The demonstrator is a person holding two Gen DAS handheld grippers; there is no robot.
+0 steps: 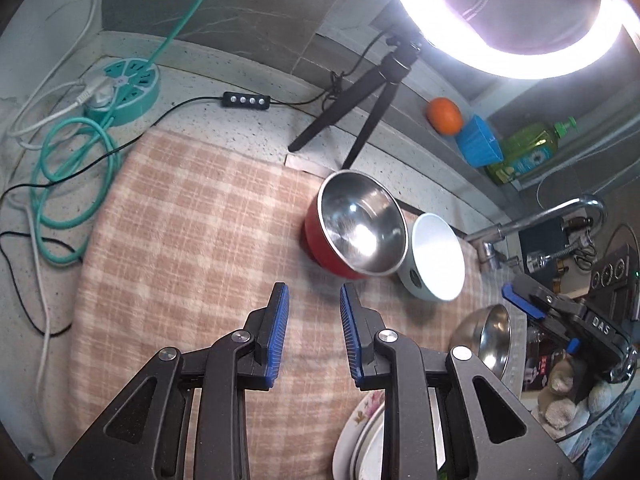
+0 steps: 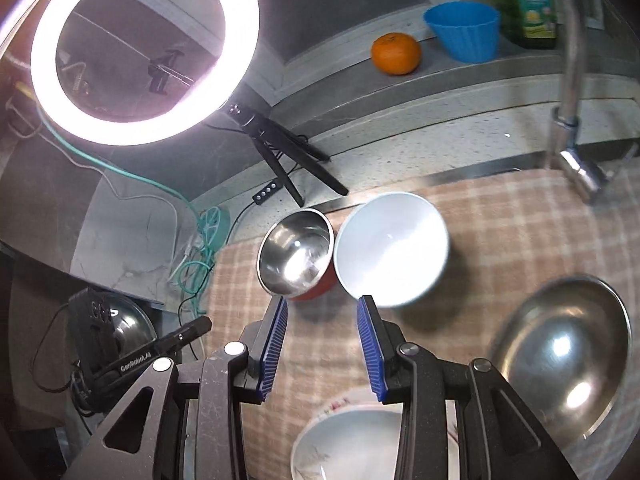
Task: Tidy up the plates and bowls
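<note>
A red bowl [image 1: 356, 224] [image 2: 296, 258] with a steel inside stands on the checked cloth [image 1: 180, 220] [image 2: 520, 220], touching a white bowl [image 1: 438, 258] [image 2: 392, 248] on its right. A plain steel bowl [image 1: 486, 336] [image 2: 560, 356] lies nearer, further right. Flowered plates [image 1: 366, 436] [image 2: 344, 440] sit under the fingers at the bottom edge. My left gripper [image 1: 314, 292] hovers open over bare cloth, short of the red bowl. My right gripper [image 2: 324, 304] is open too, nothing between its pads, tips just short of the red and white bowls. Its blue fingertip [image 1: 514, 294] shows by the steel bowl.
A lit ring light [image 1: 508, 20] [image 2: 140, 52] on a black tripod [image 1: 360, 108] [image 2: 288, 160] stands behind the bowls. Left are a teal power hub [image 1: 124, 92] and loose cables. An orange [image 2: 396, 54], blue cup [image 2: 464, 30] and soap bottle [image 1: 528, 148] line the ledge; a tap [image 2: 572, 120] is at right.
</note>
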